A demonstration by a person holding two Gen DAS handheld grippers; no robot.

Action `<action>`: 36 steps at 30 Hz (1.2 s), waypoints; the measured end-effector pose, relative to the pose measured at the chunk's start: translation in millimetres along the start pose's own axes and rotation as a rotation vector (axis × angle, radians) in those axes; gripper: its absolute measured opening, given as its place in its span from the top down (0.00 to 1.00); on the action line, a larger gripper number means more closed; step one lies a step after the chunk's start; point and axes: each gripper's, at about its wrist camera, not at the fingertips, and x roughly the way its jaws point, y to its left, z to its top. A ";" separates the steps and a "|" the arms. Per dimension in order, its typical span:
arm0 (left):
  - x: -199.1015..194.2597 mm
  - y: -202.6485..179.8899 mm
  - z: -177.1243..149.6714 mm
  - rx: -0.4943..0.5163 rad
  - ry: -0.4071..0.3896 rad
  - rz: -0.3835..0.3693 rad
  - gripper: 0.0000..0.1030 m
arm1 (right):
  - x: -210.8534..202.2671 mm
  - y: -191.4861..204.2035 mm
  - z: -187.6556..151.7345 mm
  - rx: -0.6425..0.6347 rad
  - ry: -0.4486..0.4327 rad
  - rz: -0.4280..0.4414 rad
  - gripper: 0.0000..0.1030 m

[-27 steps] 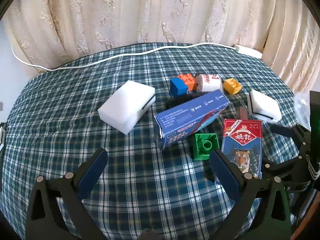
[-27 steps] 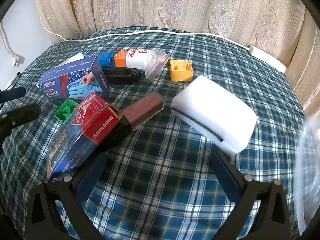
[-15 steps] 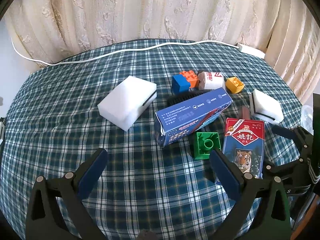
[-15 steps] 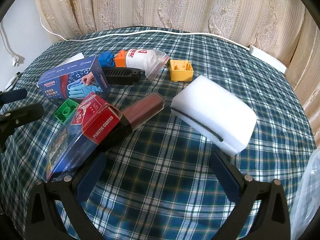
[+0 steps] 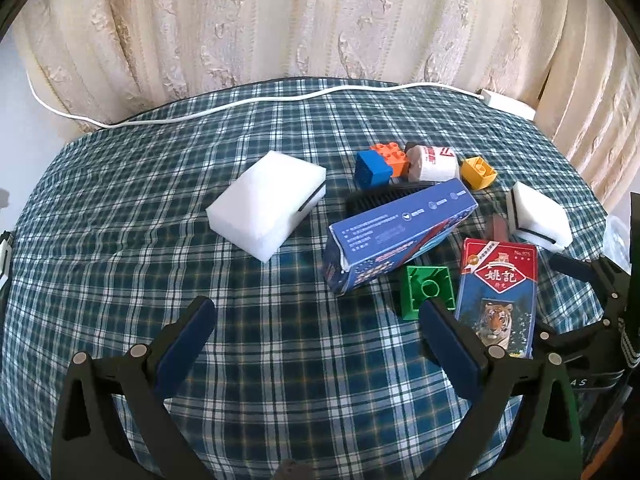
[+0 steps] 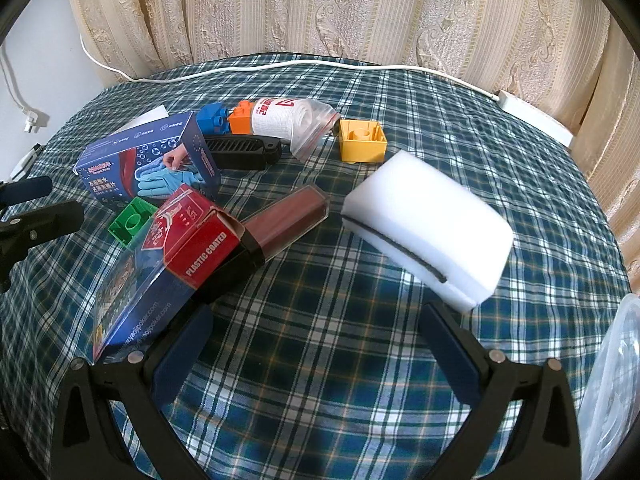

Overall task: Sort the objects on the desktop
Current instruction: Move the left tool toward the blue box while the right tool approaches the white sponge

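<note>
Objects lie scattered on a blue plaid tablecloth (image 5: 120,240). My left gripper (image 5: 316,320) hangs open and empty over bare cloth, short of a white sponge (image 5: 268,204), a blue glove box (image 5: 400,236), a green brick (image 5: 428,290) and a card box with a tiger (image 5: 498,296). My right gripper (image 6: 316,332) is open and empty too. Ahead of it lie a white sponge (image 6: 428,224), a dark red case (image 6: 288,216) and the card box (image 6: 168,264). Farther back sit the glove box (image 6: 152,160), a yellow brick (image 6: 362,140), blue (image 6: 214,118) and orange (image 6: 240,120) bricks, a bagged white roll (image 6: 288,122) and a black comb (image 6: 240,152).
A white cable (image 5: 240,104) runs along the table's far edge to a power strip (image 6: 536,114), with cream curtains (image 5: 320,20) behind. A clear plastic container (image 6: 616,380) sits at the right edge. The other gripper (image 6: 28,208) shows at the left of the right wrist view.
The left wrist view has tilted upward slightly, so the objects sit lower in it. A clear container at the right edge of the right wrist view has dropped lower.
</note>
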 end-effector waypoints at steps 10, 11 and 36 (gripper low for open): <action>5.3 18.2 -6.1 -0.100 0.022 -0.123 0.00 | -0.2 0.0 0.0 0.000 0.000 0.000 0.00; 4.0 17.5 -6.2 -0.088 0.016 -0.105 0.00 | -0.3 0.0 0.0 0.000 0.000 0.000 0.00; 8.8 -3.9 34.2 0.069 -0.042 -0.084 0.00 | -25.9 -21.2 -18.4 -0.054 0.054 0.203 0.00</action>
